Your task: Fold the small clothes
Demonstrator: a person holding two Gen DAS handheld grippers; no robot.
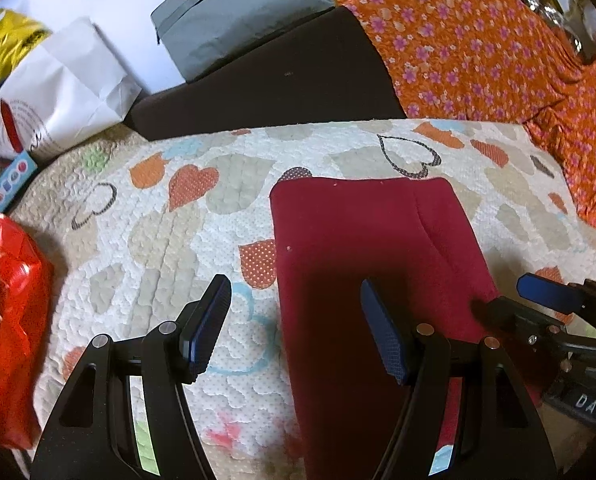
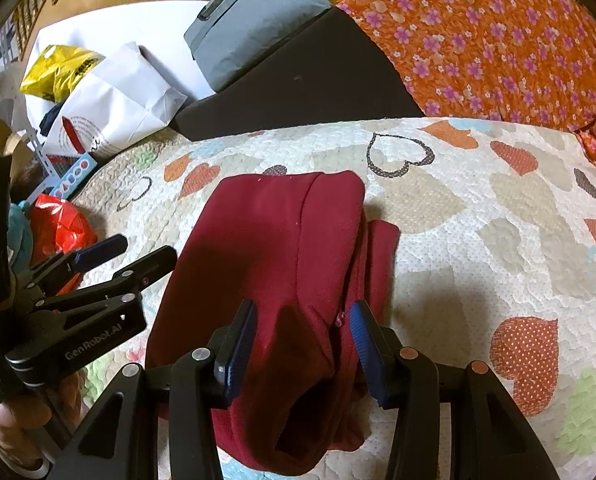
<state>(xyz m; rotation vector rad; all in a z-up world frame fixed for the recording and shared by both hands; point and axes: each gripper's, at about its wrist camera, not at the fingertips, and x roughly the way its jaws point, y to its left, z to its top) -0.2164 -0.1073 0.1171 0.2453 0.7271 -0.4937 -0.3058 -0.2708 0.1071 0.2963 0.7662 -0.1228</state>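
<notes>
Right gripper [image 2: 302,344] half-open astride folded red garment [image 2: 282,248] on quilt [image 2: 458,208]; left gripper [image 1: 294,328] open, empty.

A dark red garment [image 2: 282,248] of soft, fleecy cloth lies on the heart-patterned quilt [image 2: 478,240], folded lengthwise into a long strip running from near to far. Its far edge is straight and rounded at the corners. On its right side, a lower layer sticks out from under the top fold.

Both grippers, left gripper [image 1: 296,326] and right gripper [image 2: 303,344], have black frames, silver pivot pins and ribbed blue pads; one arm reads "GenRobot.AI".
</notes>
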